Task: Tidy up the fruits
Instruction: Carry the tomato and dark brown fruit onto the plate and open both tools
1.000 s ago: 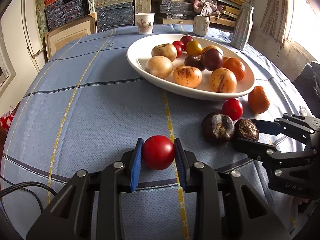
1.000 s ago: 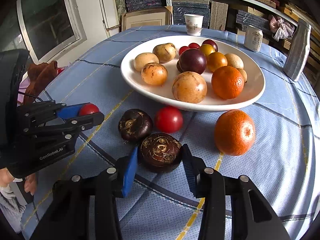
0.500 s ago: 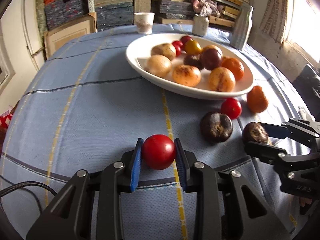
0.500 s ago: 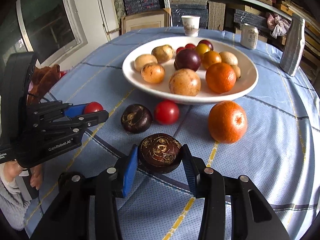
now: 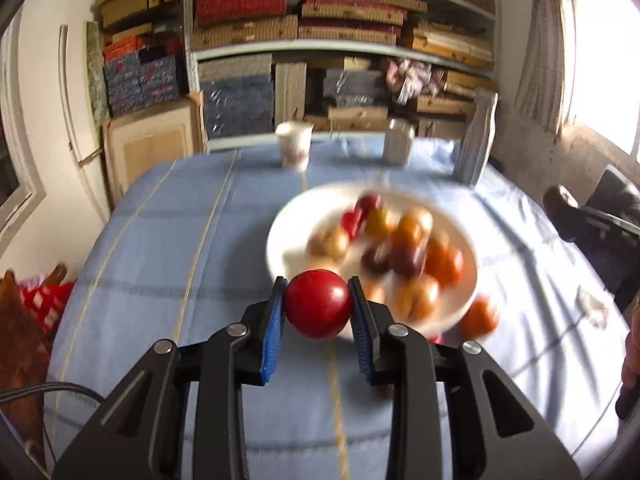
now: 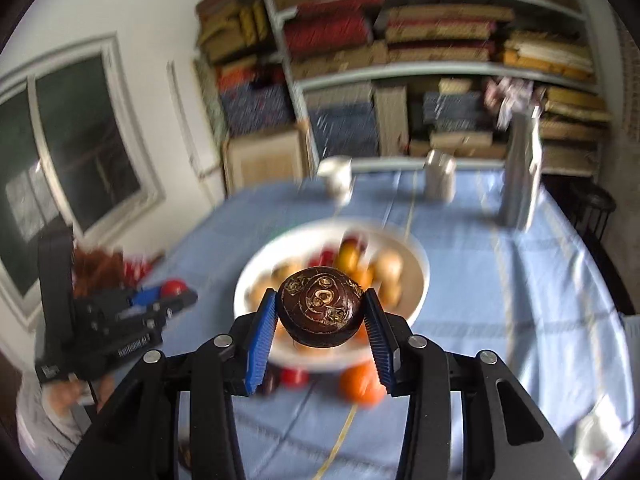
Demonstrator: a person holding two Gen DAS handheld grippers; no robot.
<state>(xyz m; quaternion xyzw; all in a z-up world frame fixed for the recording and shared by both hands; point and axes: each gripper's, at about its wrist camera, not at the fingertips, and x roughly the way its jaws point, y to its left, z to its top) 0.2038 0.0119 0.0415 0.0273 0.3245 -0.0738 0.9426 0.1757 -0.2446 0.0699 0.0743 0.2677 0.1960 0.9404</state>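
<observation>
1. Your left claw [image 5: 318, 307] is pinching a red round fruit [image 5: 318, 304] between its blue pads [image 5: 273, 330], lifted above the worktop [image 5: 160, 248], in front of the near rim of the white plate [image 5: 280, 232].
2. Your right claw [image 6: 320, 312] is pinching a dark brown fruit [image 6: 320, 306] with pale ring marks; it hangs in front of the same plate [image 6: 420, 280], also off the worktop.
3. The plate is blurred, but you can see that it carries many round fruits, yellow-brown, orange, dark purple and red.
4. Just beside the plate's near rim an orange fruit [image 6: 360, 384] lies on the cloth, with a small red fruit [image 6: 294, 376] near it. Something dark is beside that, mostly hidden behind your right claw's pad; I cannot tell what it is.
5. At the far side of the worktop stand a paper cup [image 5: 294, 146], a white can [image 5: 396, 144] and a tall grey carton [image 5: 476, 140], well apart from the plate.
6. The worktop is round and covered with a light blue cloth with yellow and dark lines.
7. Behind it are shelves [image 5: 340, 46] full of stacked boxes, a window [image 6: 60, 128] at the left, and a bright window at the right.
</observation>
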